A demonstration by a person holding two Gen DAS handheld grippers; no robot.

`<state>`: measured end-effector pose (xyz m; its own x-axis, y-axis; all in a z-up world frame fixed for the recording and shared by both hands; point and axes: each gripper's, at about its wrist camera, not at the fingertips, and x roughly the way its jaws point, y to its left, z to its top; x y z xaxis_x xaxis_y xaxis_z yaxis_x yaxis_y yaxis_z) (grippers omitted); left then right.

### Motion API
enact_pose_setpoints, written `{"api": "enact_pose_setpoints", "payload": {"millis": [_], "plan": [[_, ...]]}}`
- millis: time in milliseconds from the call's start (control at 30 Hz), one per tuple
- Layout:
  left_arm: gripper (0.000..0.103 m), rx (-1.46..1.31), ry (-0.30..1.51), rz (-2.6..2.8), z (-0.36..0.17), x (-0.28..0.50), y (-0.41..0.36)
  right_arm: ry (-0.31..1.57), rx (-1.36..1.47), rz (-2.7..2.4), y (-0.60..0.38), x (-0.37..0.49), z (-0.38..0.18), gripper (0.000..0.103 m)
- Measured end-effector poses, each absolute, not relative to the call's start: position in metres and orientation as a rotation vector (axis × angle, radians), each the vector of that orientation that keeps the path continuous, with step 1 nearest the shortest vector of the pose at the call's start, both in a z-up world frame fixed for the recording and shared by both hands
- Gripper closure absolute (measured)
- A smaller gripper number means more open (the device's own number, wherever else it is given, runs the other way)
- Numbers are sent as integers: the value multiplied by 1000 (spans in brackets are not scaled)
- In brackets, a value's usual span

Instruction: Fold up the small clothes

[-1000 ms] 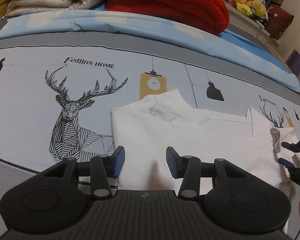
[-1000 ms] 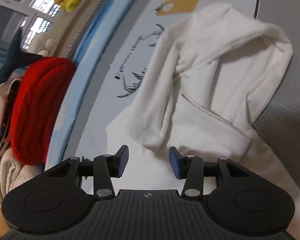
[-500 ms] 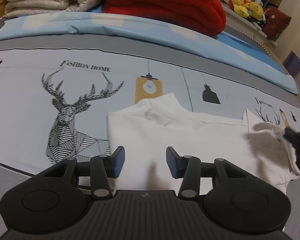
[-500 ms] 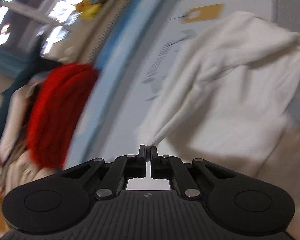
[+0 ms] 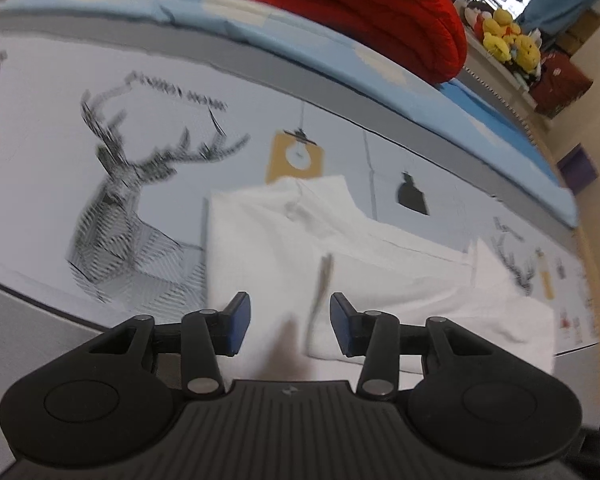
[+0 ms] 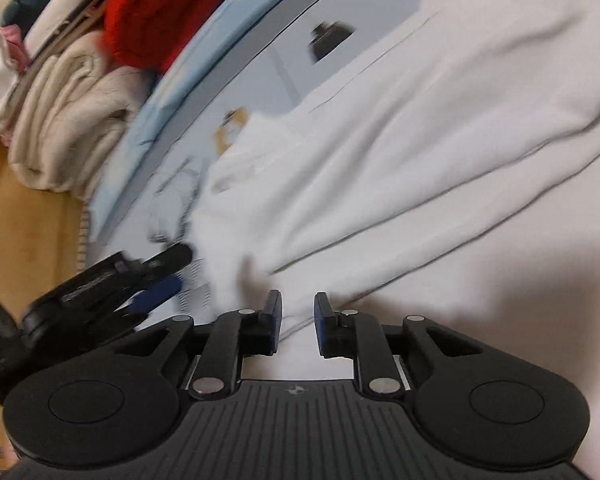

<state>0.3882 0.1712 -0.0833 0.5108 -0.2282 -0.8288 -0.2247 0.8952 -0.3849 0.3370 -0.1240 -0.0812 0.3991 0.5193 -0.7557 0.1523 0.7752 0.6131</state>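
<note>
A small white garment (image 5: 340,248) lies on the printed bed sheet (image 5: 60,152). A folded layer of it lies across the body, its edge just ahead of my left gripper (image 5: 287,322), which is open and empty low over the near hem. In the right wrist view the garment (image 6: 400,160) fills the frame with long folds. My right gripper (image 6: 297,322) is open, its jaws partly apart, with nothing between them, just above the cloth. The left gripper (image 6: 156,276) shows at the left of that view.
A red blanket (image 5: 380,12) and a folded cream blanket (image 6: 60,128) are stacked at the far side of the bed on a light blue sheet (image 5: 260,28). Yellow plush toys (image 5: 508,40) sit on a shelf beyond. A wooden floor (image 6: 28,232) lies past the bed's edge.
My right gripper, shut on a fold of the garment half a second ago, has carried it across toward the left gripper and opened. The left gripper stayed open and shifted a little.
</note>
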Motion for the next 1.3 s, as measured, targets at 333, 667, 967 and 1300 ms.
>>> {"api": "enact_pose_setpoints", "payload": {"millis": [333, 667, 967, 1300], "plan": [[71, -567, 1130, -43, -118, 399, 155, 909, 589, 0, -199, 366, -53, 74], [97, -509, 1108, -20, -116, 404, 137, 727, 735, -343, -300, 365, -45, 68], [95, -500, 985, 198, -61, 346, 181, 798, 842, -363, -321, 366, -67, 57], [61, -564, 1045, 250, -90, 369, 207, 994, 932, -425, -324, 367, -111, 61]]}}
